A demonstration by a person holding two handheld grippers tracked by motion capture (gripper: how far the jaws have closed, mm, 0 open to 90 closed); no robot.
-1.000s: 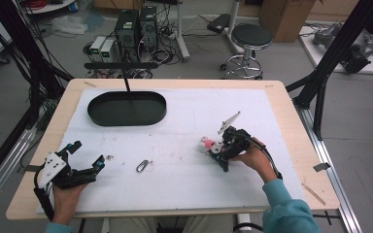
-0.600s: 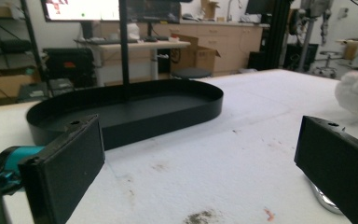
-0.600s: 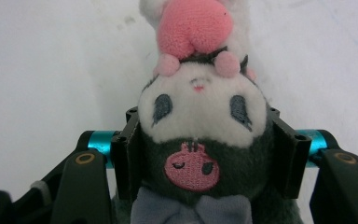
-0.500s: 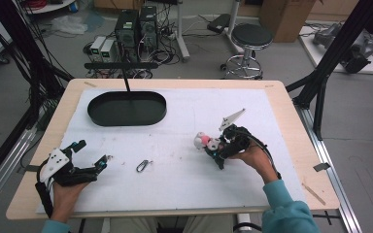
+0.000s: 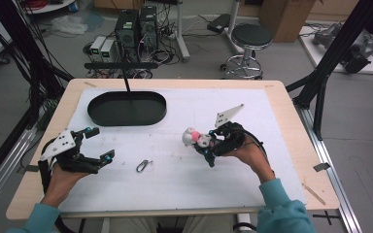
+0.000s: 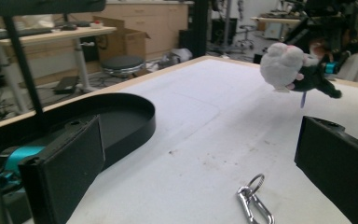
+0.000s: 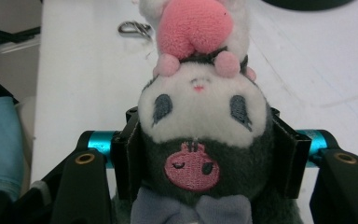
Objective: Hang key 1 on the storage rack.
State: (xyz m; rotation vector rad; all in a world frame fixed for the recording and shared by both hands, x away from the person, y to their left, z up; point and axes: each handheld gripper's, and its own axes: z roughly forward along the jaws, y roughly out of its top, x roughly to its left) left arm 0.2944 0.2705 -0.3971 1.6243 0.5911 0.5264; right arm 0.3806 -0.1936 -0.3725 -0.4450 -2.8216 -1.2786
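Plush toy sits clamped in my right gripper, jaws pressed into its dark hood, lifted clear of the white mat; a second ago it lay lower, so the pickup looks done and the black tray seems the likely drop. My left gripper hangs wide open, holding nothing, near the carabiner. Toy's lower body is cut off.

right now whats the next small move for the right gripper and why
Probably carry the plush toy left and away toward the black tray. The right gripper is shut on its head, it hangs clear of the mat, and the tray is the only container in sight.
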